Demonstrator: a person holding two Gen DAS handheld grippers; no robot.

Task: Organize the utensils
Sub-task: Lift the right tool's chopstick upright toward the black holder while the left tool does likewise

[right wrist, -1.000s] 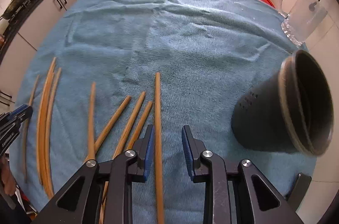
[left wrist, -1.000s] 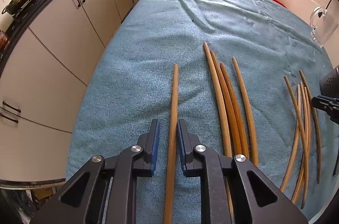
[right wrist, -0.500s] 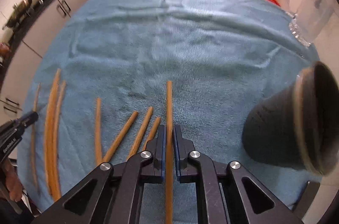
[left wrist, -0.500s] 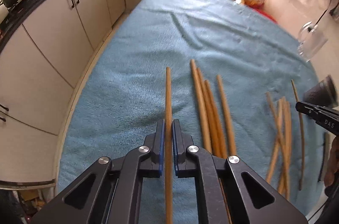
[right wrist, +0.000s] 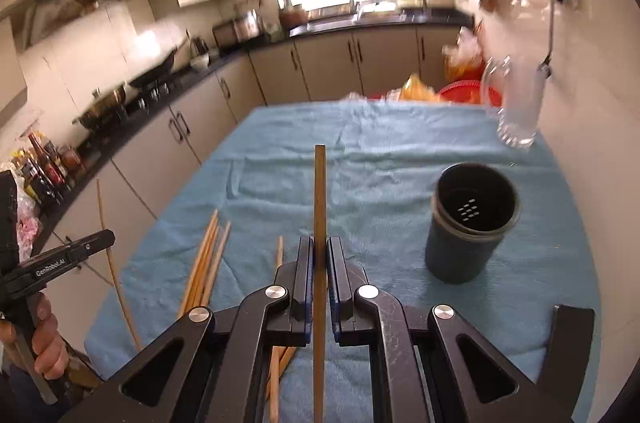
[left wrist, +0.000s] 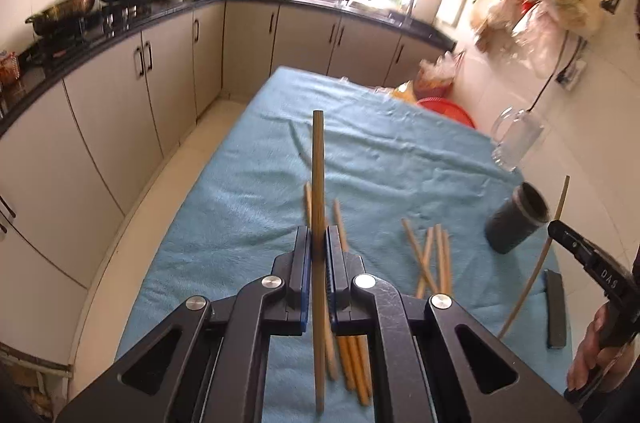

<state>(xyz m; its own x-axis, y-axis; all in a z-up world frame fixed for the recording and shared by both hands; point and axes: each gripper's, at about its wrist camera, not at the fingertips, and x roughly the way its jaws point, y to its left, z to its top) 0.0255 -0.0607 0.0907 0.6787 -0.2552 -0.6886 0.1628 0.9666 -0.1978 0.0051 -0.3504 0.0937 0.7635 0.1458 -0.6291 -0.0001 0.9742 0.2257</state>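
Left gripper point(left wrist: 319, 247): clamped on one chopstick point(left wrist: 317, 175).
Right gripper point(right wrist: 319, 255): clamped on another chopstick point(right wrist: 319, 199).
Risk: holder point(right wrist: 472, 223) could be tipped by a slanted stick.

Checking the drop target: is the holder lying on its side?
No, the holder stands upright on the towel, mouth up.

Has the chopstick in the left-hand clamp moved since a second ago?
Yes. The left gripper has lifted its chopstick off the blue towel; its neighbours still lie there.
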